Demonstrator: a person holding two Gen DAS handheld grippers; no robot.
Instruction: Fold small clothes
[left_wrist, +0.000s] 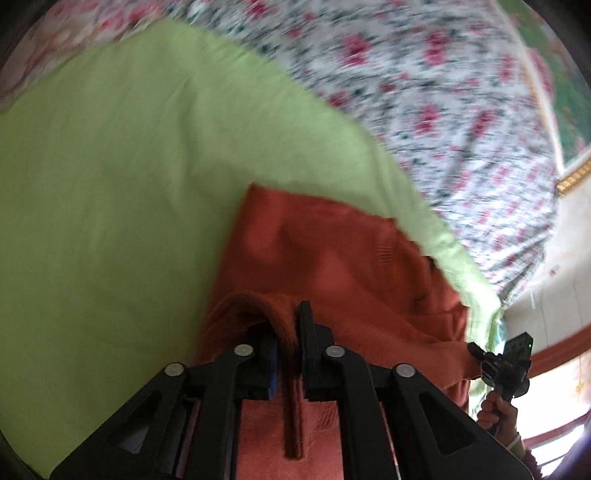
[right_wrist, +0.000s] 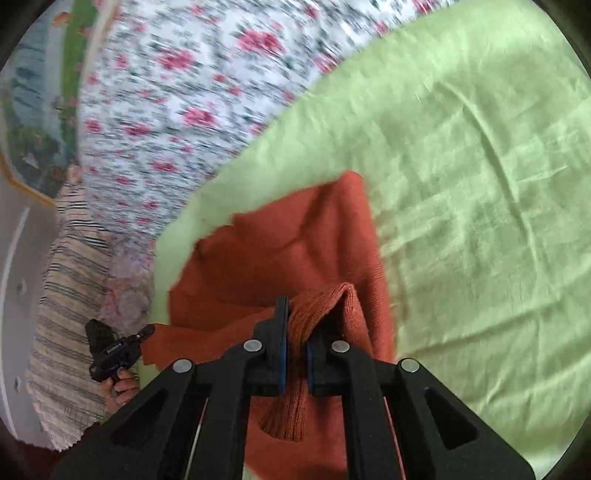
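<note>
Now both clamped: left gripper and right gripper pinching the rust-orange knitted garment above the light-green sheet. Risk: thin knit folds slipping free, ruining alignment.

The white bedsheet with red flowers is smeared by motion blur, its print unreadable. The rust-orange knitted garment runs off both views' lower edges, so its full shape stays unknown. The light-green cloth is cropped at the frame edges.
</note>
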